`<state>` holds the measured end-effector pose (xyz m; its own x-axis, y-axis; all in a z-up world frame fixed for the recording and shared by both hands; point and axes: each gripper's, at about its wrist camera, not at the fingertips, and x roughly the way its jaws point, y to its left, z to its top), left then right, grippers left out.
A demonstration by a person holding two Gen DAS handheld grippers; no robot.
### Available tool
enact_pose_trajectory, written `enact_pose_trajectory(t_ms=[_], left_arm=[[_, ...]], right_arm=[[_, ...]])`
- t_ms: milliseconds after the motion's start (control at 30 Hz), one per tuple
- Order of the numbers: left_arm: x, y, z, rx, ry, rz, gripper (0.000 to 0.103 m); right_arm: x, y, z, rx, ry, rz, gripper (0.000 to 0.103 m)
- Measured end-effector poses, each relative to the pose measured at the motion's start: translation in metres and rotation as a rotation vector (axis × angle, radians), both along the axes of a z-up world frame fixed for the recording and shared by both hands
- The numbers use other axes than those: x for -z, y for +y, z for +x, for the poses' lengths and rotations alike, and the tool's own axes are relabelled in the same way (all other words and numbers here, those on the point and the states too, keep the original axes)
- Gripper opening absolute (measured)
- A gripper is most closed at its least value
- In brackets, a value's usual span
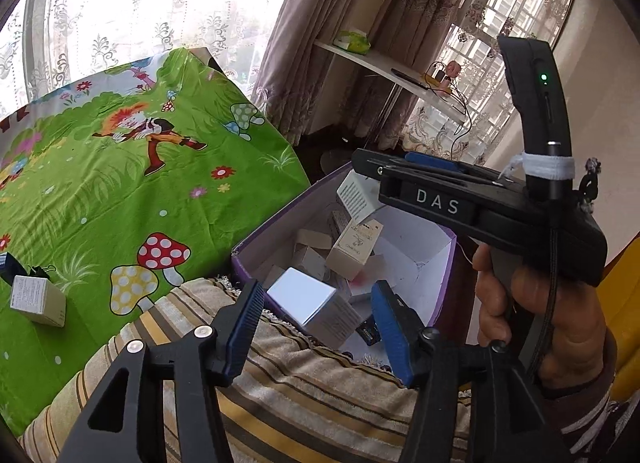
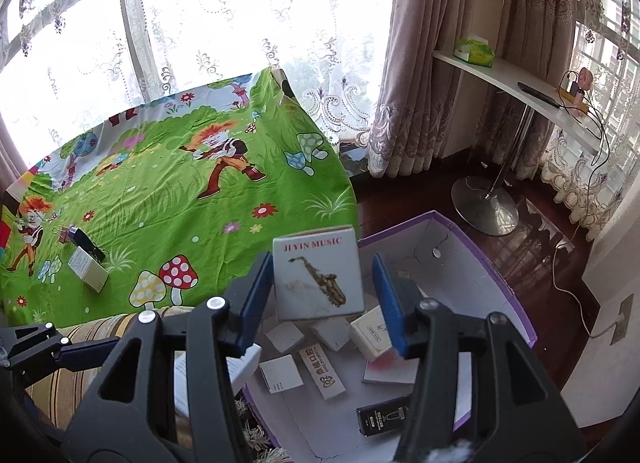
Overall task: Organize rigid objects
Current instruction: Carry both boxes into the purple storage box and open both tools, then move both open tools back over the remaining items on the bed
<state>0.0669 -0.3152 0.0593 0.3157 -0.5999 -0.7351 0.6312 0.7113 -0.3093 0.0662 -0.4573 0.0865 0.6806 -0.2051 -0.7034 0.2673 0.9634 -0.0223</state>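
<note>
A purple cardboard box (image 2: 480,255) with a white inside holds several small cartons; it also shows in the left wrist view (image 1: 440,259). My right gripper (image 2: 324,299) is open above the box. A white "JI YIN MUSIC" saxophone carton (image 2: 318,273) sits between its blue pads (image 2: 260,295), with a gap on the right side; it looks loose, in the air. My left gripper (image 1: 316,327) is open and empty over the box's near edge. My right gripper shows in the left wrist view (image 1: 384,175) above the box. A beige carton (image 2: 89,274) and a black item (image 2: 86,241) lie on the green cloth.
A green cartoon tablecloth (image 2: 180,199) covers the table at left. A striped cushion (image 1: 320,391) lies under the grippers. A white shelf (image 2: 516,83) on a metal stand, curtains and a wall stand behind. The beige carton also shows in the left wrist view (image 1: 38,301).
</note>
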Motion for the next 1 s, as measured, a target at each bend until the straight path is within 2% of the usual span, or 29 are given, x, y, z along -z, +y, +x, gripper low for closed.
enact_pose_trajectory(t_ms=[200,467,633,767,867,1000], left_arm=[[0.000,0.013,0.009,-0.052,0.011,-0.017,0.058],[-0.013,0.028,0.021,-0.098,-0.046,-0.001,0.059],[-0.033,0.042,0.028,-0.143,-0.152,0.022,0.069],[-0.054,0.056,0.034,-0.234,-0.276,0.068,0.071],[-0.069,0.072,0.040,-0.252,-0.339,0.037,0.075],[-0.087,0.092,0.047,-0.292,-0.436,0.042,0.075]], right_arm=[[-0.004,0.005,0.002,-0.011,-0.018,0.013,0.074],[-0.007,0.020,0.010,-0.042,-0.034,0.033,0.074],[-0.013,0.034,0.016,-0.070,-0.042,0.030,0.075],[-0.018,0.046,0.022,-0.086,-0.049,0.029,0.077],[-0.023,0.058,0.028,-0.100,-0.059,0.025,0.079],[-0.030,0.078,0.039,-0.132,-0.073,0.019,0.083]])
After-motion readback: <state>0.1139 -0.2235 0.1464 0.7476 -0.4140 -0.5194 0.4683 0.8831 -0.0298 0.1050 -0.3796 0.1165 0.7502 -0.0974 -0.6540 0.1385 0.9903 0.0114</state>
